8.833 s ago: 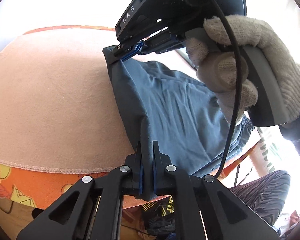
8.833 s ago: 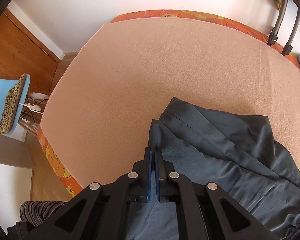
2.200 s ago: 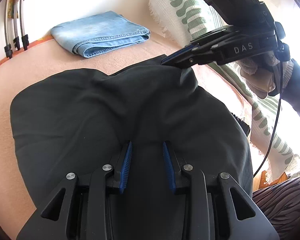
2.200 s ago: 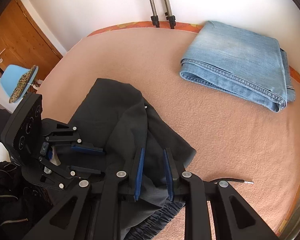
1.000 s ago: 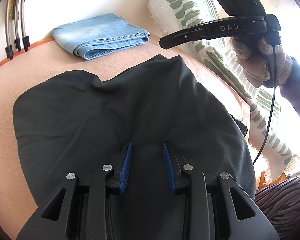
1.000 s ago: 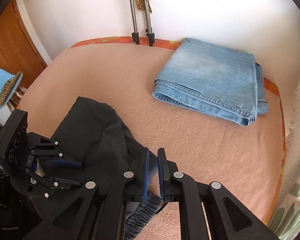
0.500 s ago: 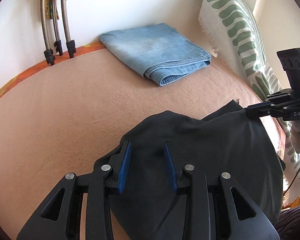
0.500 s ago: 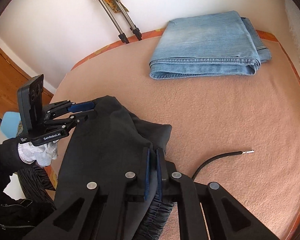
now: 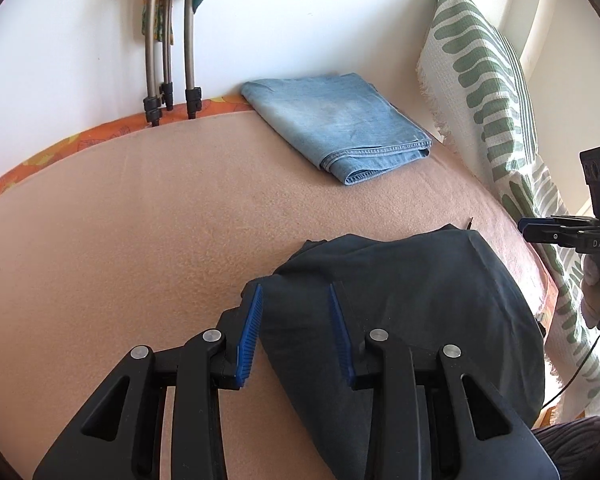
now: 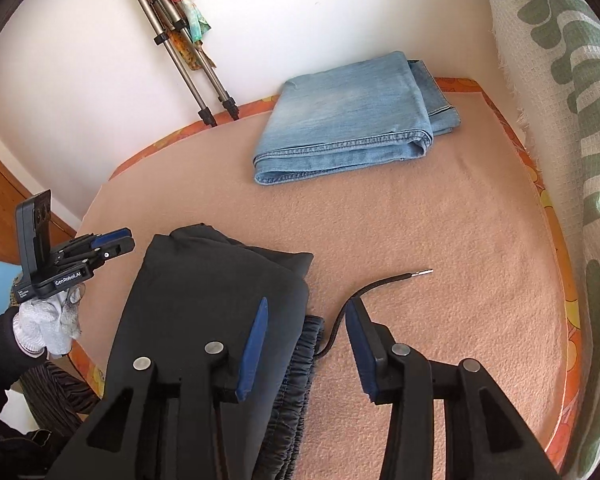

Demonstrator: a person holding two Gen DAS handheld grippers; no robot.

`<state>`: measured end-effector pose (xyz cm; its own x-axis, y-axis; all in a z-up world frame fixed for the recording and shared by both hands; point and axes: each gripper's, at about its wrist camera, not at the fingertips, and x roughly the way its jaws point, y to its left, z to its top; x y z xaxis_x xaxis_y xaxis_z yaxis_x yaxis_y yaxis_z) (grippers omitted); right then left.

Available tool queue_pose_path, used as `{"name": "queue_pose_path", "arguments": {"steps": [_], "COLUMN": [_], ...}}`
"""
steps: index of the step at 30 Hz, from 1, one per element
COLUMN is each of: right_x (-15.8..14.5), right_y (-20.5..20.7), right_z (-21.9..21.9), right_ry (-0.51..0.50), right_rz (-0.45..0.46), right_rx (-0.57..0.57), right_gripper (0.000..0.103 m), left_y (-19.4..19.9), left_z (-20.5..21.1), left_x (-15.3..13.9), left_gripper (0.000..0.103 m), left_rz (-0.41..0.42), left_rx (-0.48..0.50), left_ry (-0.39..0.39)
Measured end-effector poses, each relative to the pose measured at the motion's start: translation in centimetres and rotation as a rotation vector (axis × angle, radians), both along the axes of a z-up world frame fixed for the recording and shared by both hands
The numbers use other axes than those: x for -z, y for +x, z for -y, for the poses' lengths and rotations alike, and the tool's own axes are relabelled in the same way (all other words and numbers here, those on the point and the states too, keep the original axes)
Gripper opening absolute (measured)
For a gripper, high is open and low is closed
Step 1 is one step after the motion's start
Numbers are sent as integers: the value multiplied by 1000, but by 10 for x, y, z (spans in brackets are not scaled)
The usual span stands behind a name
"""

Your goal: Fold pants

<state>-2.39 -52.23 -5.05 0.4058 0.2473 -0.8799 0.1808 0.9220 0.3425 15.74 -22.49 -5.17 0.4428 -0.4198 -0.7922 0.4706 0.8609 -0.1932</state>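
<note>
The dark pants [image 9: 400,300] lie folded in a compact bundle on the peach blanket [image 9: 140,220]. My left gripper [image 9: 295,288] hovers open above their left corner, and its blue pads [image 9: 256,320] press on nothing. In the right wrist view the pants [image 10: 204,292] lie at lower left with the elastic waistband toward me. My right gripper [image 10: 308,302] is opening; the waistband and the black drawstring [image 10: 380,284] show in the gap, and neither is gripped. The left gripper [image 10: 116,242], held by a gloved hand [image 10: 48,320], sits just left of the pants, apart from them.
Folded light-blue jeans [image 9: 340,128] [image 10: 348,120] lie at the far end of the bed. Tripod legs [image 9: 168,80] [image 10: 196,80] lean on the wall behind. A green-and-white cushion [image 9: 492,100] [image 10: 560,120] lines the right side. The bed's orange edge runs on the left.
Half a second ago my right gripper was shut on the pants' edge; it has let go and its jaws have spread. My left gripper has pulled back and up off the pants.
</note>
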Motion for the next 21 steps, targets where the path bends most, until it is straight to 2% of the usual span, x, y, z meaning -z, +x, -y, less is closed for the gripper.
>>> {"name": "queue_pose_path", "arguments": {"steps": [1, 3, 4, 5, 6, 9, 11, 15, 19, 21], "right_x": [-2, -5, -5, -3, -1, 8, 15, 33, 42, 48], "right_y": [-5, -14, -17, -20, -23, -26, -27, -28, -27, -28], "right_z": [-6, -21, -27, -32, -36, -40, -40, -23, -18, -16], "right_ry": [-1, -38, -54, -58, -57, -63, -78, 69, 56, 101], "right_rz": [2, 10, 13, 14, 12, -23, -58, -109, -130, -145], "right_rx": [-6, -19, -21, -20, -15, -3, -9, 50, 64, 68], "right_gripper": [48, 65, 71, 83, 86, 87, 87, 87, 87, 87], "left_y": [-7, -21, -28, -33, -37, -42, -43, -39, -33, -32], "left_z": [-4, -10, -14, -16, -18, -25, -25, -30, -28, -24], "left_x": [-3, -4, -3, -2, 1, 14, 21, 36, 49, 52], "left_gripper": [32, 48, 50, 50, 50, 50, 50, 50, 50, 50], "left_rz": [-10, -38, -50, -69, -97, -198, -229, -305, -370, -375], "left_rx": [5, 16, 18, 18, 16, -17, -25, -66, -89, -87], "left_ry": [-4, -18, -26, -40, -55, -109, -118, -174, -228, -229]}}
